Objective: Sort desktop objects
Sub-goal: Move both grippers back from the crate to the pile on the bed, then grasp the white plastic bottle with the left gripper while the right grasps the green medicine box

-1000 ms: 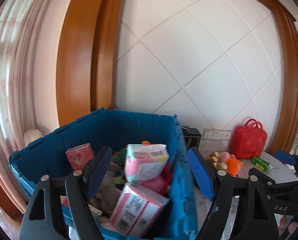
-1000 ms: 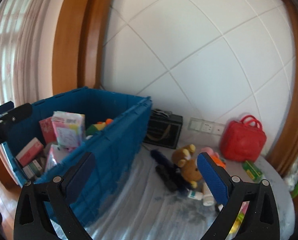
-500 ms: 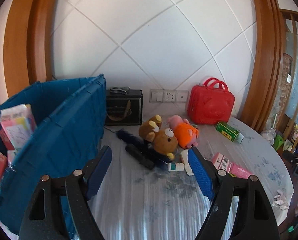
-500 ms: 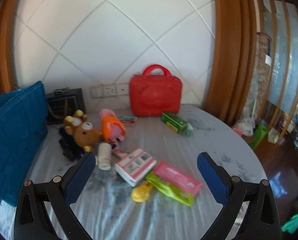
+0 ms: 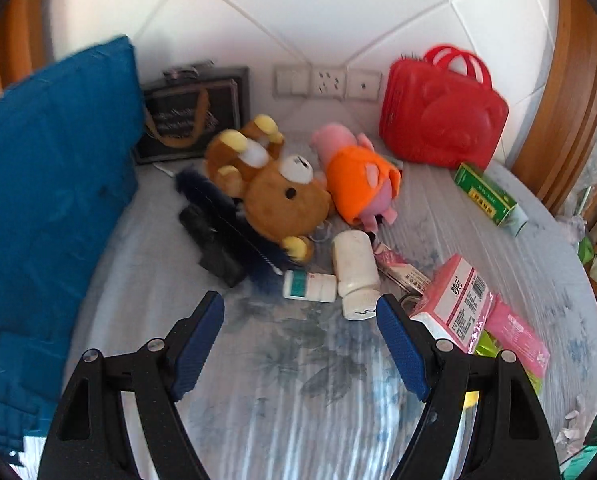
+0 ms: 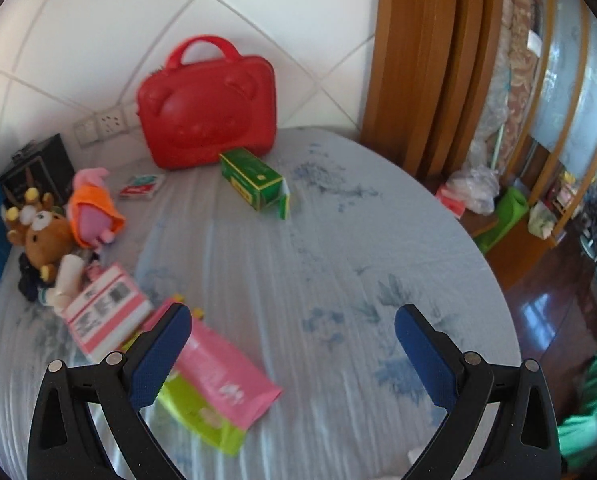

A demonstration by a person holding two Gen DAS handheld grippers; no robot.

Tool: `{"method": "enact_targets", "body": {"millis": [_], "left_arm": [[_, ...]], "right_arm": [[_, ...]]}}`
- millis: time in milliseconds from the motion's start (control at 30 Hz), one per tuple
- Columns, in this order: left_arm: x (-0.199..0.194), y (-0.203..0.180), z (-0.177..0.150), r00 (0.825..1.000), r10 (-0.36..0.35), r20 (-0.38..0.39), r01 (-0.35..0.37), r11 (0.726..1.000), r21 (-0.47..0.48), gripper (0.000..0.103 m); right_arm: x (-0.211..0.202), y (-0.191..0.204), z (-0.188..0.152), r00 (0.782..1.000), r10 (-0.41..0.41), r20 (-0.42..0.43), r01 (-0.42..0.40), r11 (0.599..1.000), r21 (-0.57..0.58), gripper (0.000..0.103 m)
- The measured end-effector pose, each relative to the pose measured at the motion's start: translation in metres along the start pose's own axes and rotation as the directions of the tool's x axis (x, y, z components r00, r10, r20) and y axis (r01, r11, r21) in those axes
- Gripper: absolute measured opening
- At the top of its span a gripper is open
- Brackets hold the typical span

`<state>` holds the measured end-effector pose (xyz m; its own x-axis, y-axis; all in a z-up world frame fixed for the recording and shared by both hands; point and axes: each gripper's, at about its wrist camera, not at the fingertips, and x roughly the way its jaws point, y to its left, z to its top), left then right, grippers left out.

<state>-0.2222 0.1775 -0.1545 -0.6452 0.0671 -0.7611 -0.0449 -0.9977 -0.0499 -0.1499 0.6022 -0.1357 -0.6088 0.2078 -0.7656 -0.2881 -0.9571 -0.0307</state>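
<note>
Left gripper (image 5: 300, 312) and right gripper (image 6: 292, 326) both agape, empty, above cloth. Pile of 2 bottles (image 5: 354, 258), bear (image 5: 274, 192), pink box (image 5: 456, 304) crowded near crate (image 5: 50, 184); pink pouch (image 6: 222, 368) under right jaws. Risks: pinching 2 touching items together, bottle rolling off, pouch slipping from pads

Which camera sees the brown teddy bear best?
The left wrist view: the brown teddy bear lies big near the middle, face and paws clear. In the right wrist view the bear is small at the left edge, squeezed by the lens.
</note>
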Motion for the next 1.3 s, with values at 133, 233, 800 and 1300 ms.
{"method": "enact_targets", "body": {"millis": [133, 233, 800, 1300], "left_arm": [[0.059, -0.023, 0.015, 0.995, 0.0, -0.097, -0.001, 1.0, -0.005, 0.073], [0.095, -0.038, 0.025, 0.989, 0.008, -0.144, -0.006, 1.0, 0.016, 0.068], [0.189, -0.049, 0.035, 0.952, 0.017, -0.307, -0.001, 0.999, 0.053, 0.053], [0.141, -0.036, 0.039, 0.97, -0.036, -0.239, 0.038, 0.999, 0.005, 0.052]], "right_arm": [[0.056, -0.002, 0.038, 0.999, 0.021, -0.041, -0.023, 0.998, -0.05, 0.103], [0.099, 0.001, 0.066, 0.997, 0.047, -0.06, -0.051, 0.996, -0.067, 0.103], [0.285, 0.035, 0.138, 0.973, 0.159, -0.168, -0.186, 0.969, -0.16, 0.103], [0.241, 0.045, 0.139, 0.979, 0.131, -0.156, -0.162, 0.966, -0.204, 0.055]]}}
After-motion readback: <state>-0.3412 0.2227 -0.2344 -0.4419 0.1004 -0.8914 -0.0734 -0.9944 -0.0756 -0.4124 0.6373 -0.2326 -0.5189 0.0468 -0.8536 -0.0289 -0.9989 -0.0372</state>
